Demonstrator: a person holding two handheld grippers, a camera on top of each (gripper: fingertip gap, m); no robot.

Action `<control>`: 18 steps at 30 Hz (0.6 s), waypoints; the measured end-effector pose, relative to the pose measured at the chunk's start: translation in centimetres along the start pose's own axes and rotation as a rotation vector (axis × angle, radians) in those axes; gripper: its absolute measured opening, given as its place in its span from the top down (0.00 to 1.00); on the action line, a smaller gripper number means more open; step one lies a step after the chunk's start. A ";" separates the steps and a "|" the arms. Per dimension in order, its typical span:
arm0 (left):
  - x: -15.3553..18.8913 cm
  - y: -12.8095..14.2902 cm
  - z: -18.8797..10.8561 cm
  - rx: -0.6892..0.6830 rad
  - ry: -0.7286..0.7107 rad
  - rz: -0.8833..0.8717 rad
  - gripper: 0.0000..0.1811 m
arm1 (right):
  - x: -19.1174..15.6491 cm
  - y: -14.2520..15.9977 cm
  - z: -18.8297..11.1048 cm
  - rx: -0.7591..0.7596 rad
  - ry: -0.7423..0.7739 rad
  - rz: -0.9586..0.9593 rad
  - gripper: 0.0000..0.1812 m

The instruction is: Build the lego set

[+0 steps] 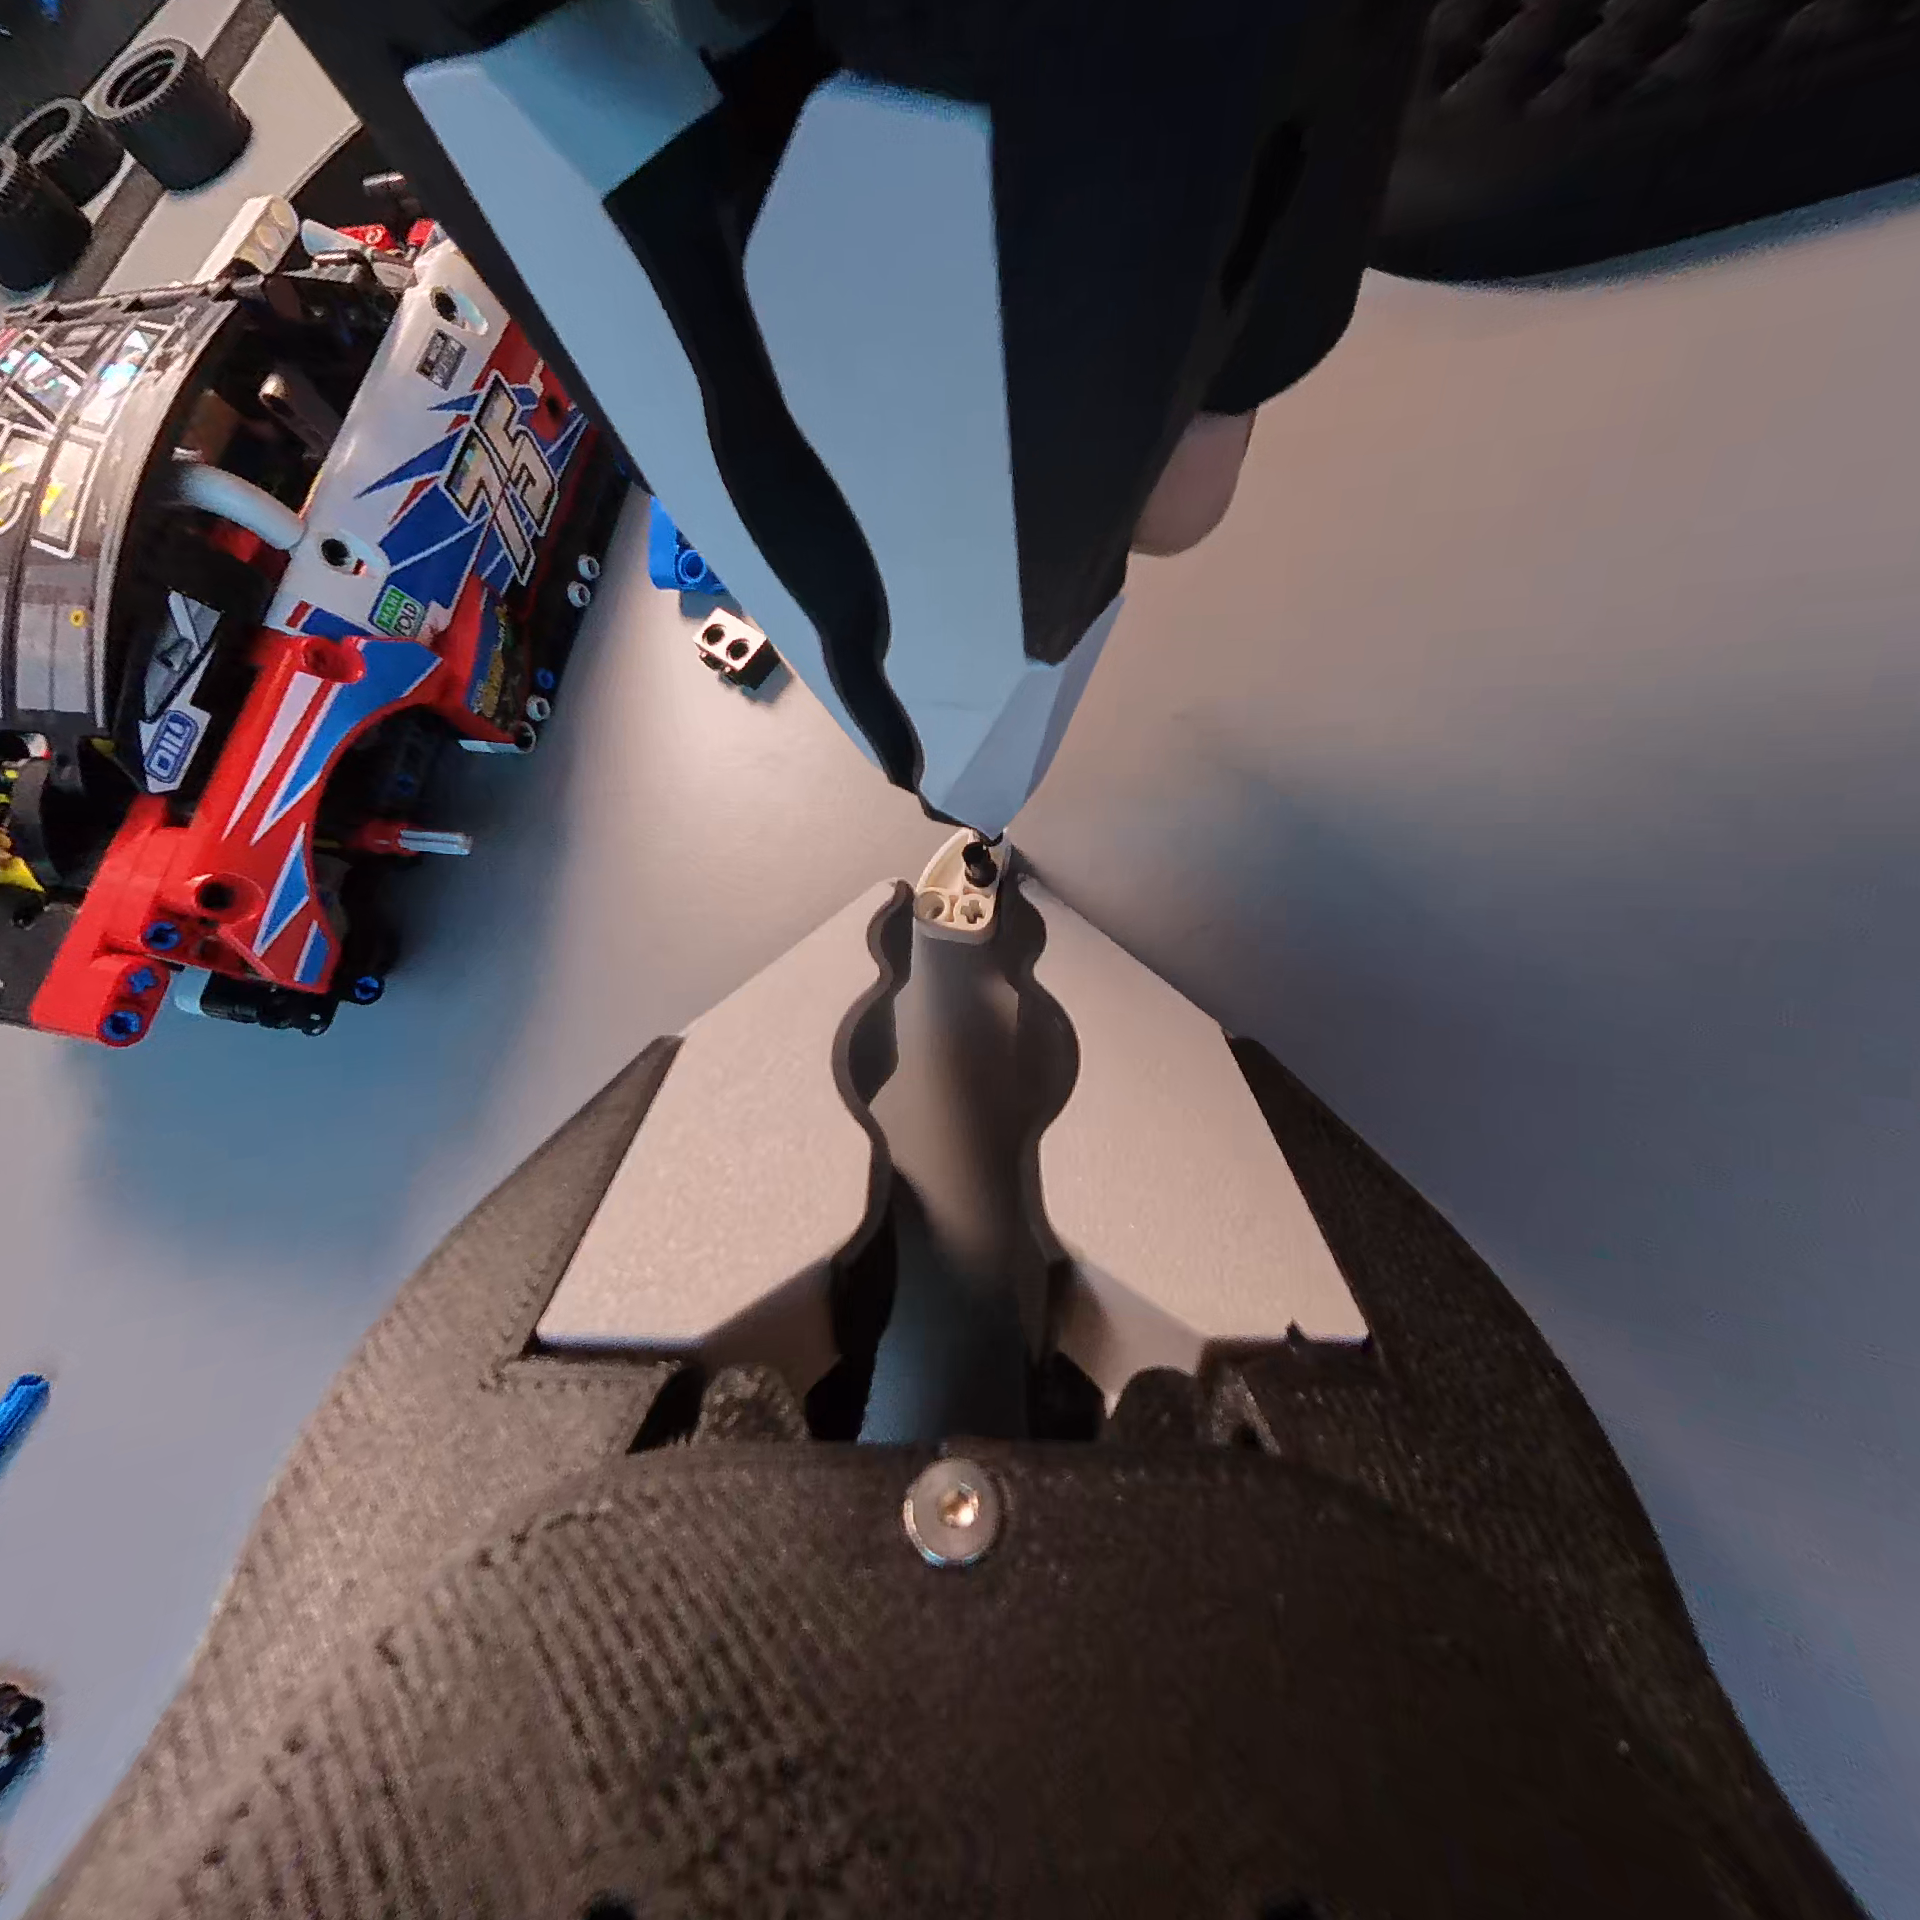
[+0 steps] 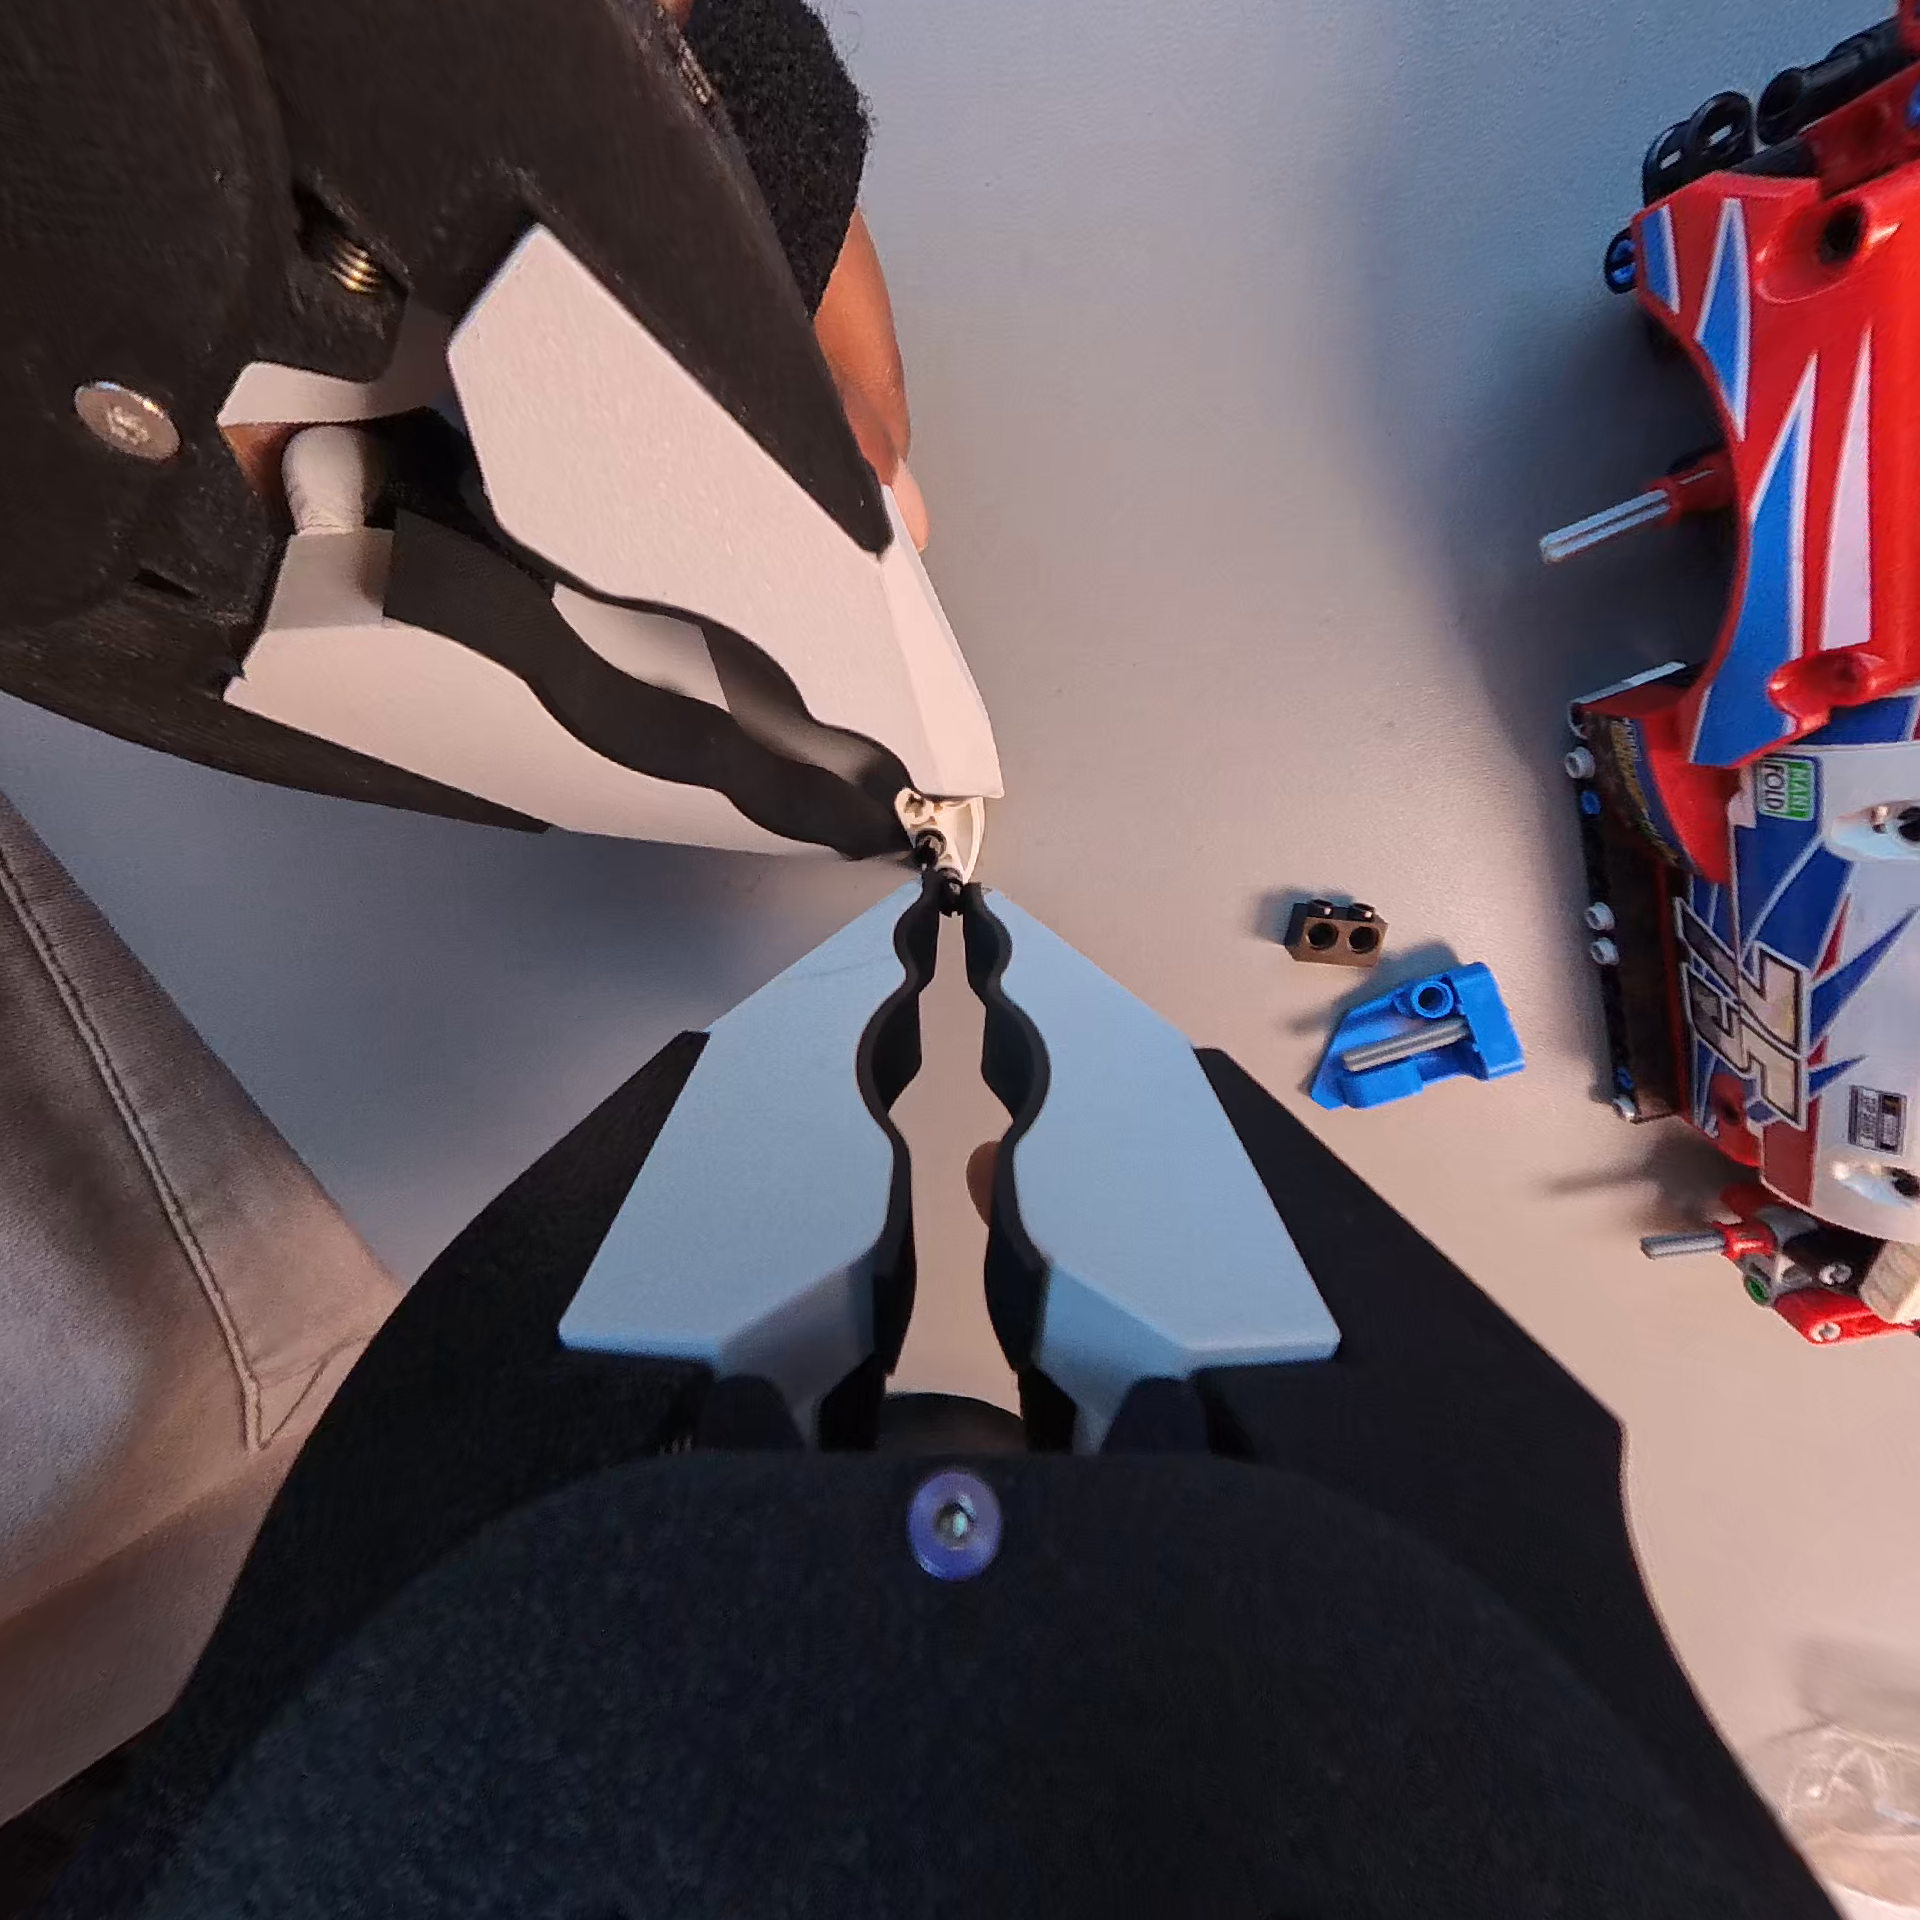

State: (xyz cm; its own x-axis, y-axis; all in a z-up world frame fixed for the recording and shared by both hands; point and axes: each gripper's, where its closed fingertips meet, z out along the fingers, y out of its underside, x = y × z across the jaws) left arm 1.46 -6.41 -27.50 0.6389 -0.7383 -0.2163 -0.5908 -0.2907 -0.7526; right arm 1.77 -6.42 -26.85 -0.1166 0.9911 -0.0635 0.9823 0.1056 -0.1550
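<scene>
My left gripper (image 1: 961, 920) is shut on a small white Technic connector (image 1: 948, 902) held above the table. My right gripper (image 2: 948, 902) is shut on a short black pin (image 2: 943, 871). The pin's far end sits in a hole of the white connector (image 2: 968, 828). The two grippers meet tip to tip. In the left wrist view the right gripper (image 1: 971, 821) comes down from the top, with the pin (image 1: 977, 860) below its tips. In the right wrist view the left gripper (image 2: 935, 816) comes in from the upper left. The red, white and blue Lego race car (image 1: 343, 623) (image 2: 1787, 727) lies off to the side.
A blue piece with a grey axle (image 2: 1423, 1039) (image 1: 681, 561) and a small black two-hole brick (image 2: 1340, 930) (image 1: 738, 649) lie between the grippers and the car. Black tyres (image 1: 156, 114) stand at the back left. A clear plastic bag (image 2: 1849, 1745) lies near the right edge. The grippers are tip to tip, or close to it.
</scene>
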 end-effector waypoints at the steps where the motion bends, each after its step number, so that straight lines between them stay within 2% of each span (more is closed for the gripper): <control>1: 0.0 0.0 0.0 0.001 -0.005 0.005 0.92 | 0.0 0.0 0.0 0.001 0.005 0.002 0.99; 12: 0.1 0.0 0.0 -0.006 -0.008 0.021 0.92 | -0.1 0.2 0.6 0.089 0.100 -0.136 0.99; 18: 0.1 0.1 0.0 -0.006 -0.006 0.020 0.92 | -0.1 0.1 0.6 0.147 0.065 -0.138 0.99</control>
State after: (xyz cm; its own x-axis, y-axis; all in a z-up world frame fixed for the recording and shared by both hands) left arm 1.49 -6.52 -27.57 0.6298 -0.7405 -0.2347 -0.6063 -0.2797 -0.7444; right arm 1.83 -6.59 -27.48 -0.2342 0.9717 0.0314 0.9251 0.2327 -0.3001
